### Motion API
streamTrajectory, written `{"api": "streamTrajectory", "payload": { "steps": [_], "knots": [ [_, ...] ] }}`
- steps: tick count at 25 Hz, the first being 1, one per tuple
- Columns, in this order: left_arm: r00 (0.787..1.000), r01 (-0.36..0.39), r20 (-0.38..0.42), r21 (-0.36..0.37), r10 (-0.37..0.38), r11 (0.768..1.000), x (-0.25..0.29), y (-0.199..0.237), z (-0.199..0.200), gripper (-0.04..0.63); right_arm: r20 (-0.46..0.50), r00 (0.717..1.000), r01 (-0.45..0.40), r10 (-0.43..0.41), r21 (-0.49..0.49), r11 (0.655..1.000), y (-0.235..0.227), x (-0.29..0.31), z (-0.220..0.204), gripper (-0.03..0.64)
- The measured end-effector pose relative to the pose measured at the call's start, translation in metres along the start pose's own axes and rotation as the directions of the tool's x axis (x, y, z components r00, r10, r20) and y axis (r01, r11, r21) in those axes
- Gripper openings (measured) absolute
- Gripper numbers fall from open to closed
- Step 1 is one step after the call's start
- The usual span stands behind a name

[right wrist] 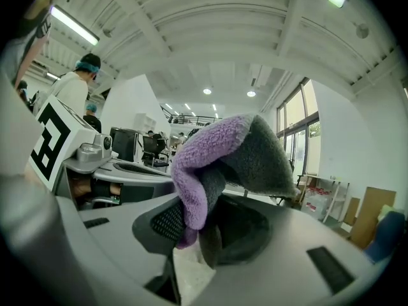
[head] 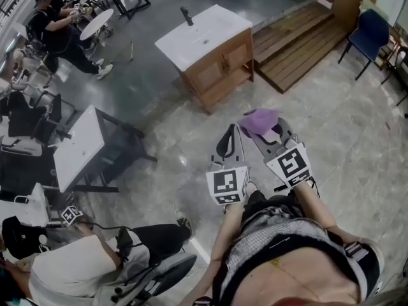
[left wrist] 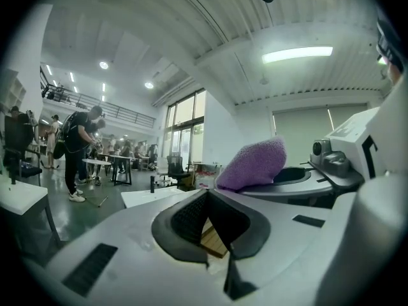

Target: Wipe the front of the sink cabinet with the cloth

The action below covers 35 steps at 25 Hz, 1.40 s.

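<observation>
The sink cabinet point(head: 220, 65) is wood with a white top and a black tap, and stands on the floor some way ahead of me. Both grippers are held in the air short of it. My right gripper point(head: 264, 134) is shut on a purple and grey cloth point(head: 258, 121), which bunches up over its jaws point(right wrist: 217, 164). My left gripper point(head: 231, 129) sits just to its left, shut with nothing in it point(left wrist: 207, 197). The left gripper view shows the cloth point(left wrist: 252, 164) to the right and the cabinet's white top point(left wrist: 146, 197) beyond the jaws.
A low wooden platform point(head: 293, 40) lies right of the cabinet, and a blue chair point(head: 370, 34) stands at far right. Another white sink on a dark frame point(head: 80, 148) stands at left. A person point(head: 57, 34) works at the back left; another sits at bottom left point(head: 83, 269).
</observation>
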<state>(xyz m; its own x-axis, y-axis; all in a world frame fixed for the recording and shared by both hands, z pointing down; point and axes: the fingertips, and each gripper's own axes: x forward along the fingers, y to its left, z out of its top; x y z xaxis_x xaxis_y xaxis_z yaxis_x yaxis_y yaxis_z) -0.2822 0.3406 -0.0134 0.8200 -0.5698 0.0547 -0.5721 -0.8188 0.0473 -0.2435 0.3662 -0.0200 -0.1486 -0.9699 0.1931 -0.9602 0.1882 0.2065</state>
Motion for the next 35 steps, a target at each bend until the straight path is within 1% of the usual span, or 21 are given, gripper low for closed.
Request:
{"api": "streamTrajectory", "payload": {
  "steps": [3,8,15,19,25,29,35],
  "knots": [
    [1.000,0.003,-0.014,0.016,-0.003,1.000,0.004,0.013,-0.002,-0.003,-0.010,1.000,0.002,-0.002,0.009,1.000,0.001,0.015,-0.002,0.163],
    [1.000,0.008,-0.030,0.005,-0.008,1.000,0.011,0.025,-0.006,-0.003,-0.021,1.000,0.002,-0.002,0.032,0.999,0.000,0.029,-0.005,0.163],
    [0.999,-0.035,-0.034,-0.009,0.035,0.999,0.030,0.051,-0.007,-0.003,-0.018,0.999,-0.038,0.039,0.039,0.999,-0.008,0.061,-0.006,0.163],
    [0.998,-0.056,-0.036,-0.015,0.055,0.998,0.060,0.064,-0.006,-0.003,-0.010,0.998,-0.057,0.057,0.040,0.998,-0.029,0.086,-0.006,0.163],
    [0.996,-0.081,-0.040,-0.008,0.080,0.997,0.126,0.082,0.002,-0.003,-0.005,0.995,-0.097,0.098,0.031,0.995,-0.077,0.132,-0.005,0.163],
    [0.993,-0.109,-0.039,-0.008,0.109,0.994,0.166,0.093,0.011,-0.003,0.004,0.991,-0.132,0.132,0.019,0.991,-0.108,0.162,0.001,0.163],
    [0.985,-0.164,-0.056,-0.016,0.163,0.986,0.208,0.110,0.011,-0.003,0.010,0.982,-0.187,0.187,0.024,0.982,-0.141,0.197,-0.002,0.163]
  ]
}}
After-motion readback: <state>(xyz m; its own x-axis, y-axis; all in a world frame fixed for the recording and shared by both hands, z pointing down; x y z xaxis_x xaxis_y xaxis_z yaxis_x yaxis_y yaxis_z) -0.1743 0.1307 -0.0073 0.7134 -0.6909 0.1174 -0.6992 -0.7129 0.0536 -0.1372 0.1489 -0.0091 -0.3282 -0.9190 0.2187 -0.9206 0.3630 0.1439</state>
